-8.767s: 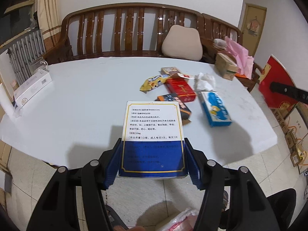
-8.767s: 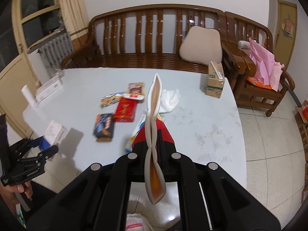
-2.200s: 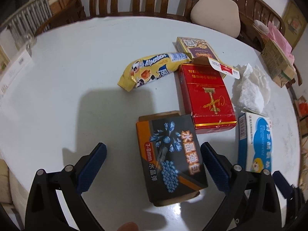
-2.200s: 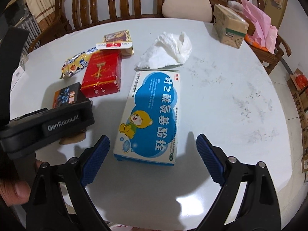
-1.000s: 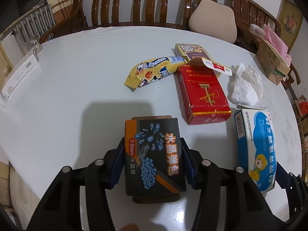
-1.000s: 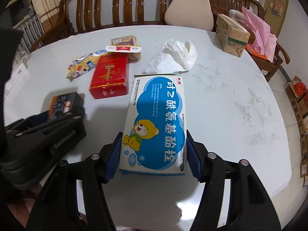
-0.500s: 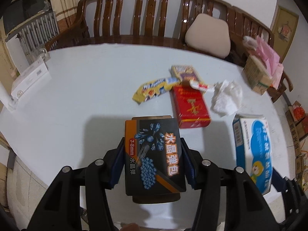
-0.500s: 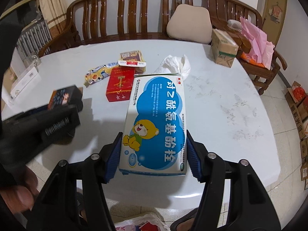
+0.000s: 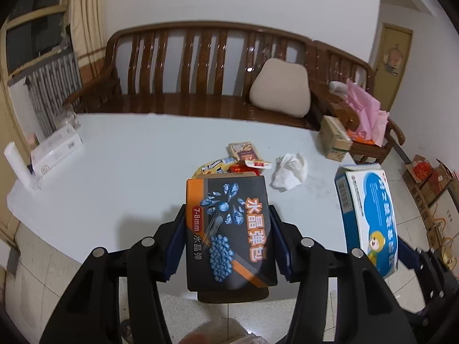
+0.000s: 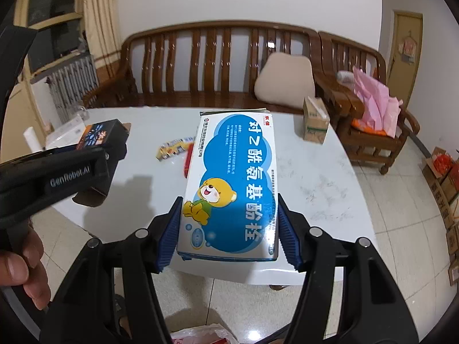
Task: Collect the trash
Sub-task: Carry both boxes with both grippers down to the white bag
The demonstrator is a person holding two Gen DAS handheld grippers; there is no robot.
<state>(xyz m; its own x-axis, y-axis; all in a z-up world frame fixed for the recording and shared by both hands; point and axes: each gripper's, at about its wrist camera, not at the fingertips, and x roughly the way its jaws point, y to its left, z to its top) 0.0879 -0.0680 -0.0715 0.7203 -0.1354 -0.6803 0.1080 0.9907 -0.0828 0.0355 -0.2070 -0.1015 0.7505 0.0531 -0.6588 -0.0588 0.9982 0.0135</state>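
My left gripper (image 9: 228,240) is shut on a black and orange box (image 9: 229,229) and holds it above the near edge of the white table (image 9: 129,157). My right gripper (image 10: 229,229) is shut on a blue and white medicine box (image 10: 232,183) with a cartoon bear, also lifted off the table. That blue box also shows at the right of the left wrist view (image 9: 370,220). On the table lie a crumpled white tissue (image 9: 289,169), a yellow candy wrapper (image 9: 212,167), a red packet (image 9: 243,167) and a small patterned box (image 9: 243,150).
A cardboard carton (image 9: 334,137) stands at the table's far right corner. White boxes (image 9: 54,149) sit at its left edge. A wooden bench (image 9: 200,66) with a beige cushion (image 9: 279,87) is behind. A plastic bag (image 10: 200,334) lies on the tiled floor below.
Both grippers have risen and pulled back from the table with their boxes held. The table's trash now looks farther away.
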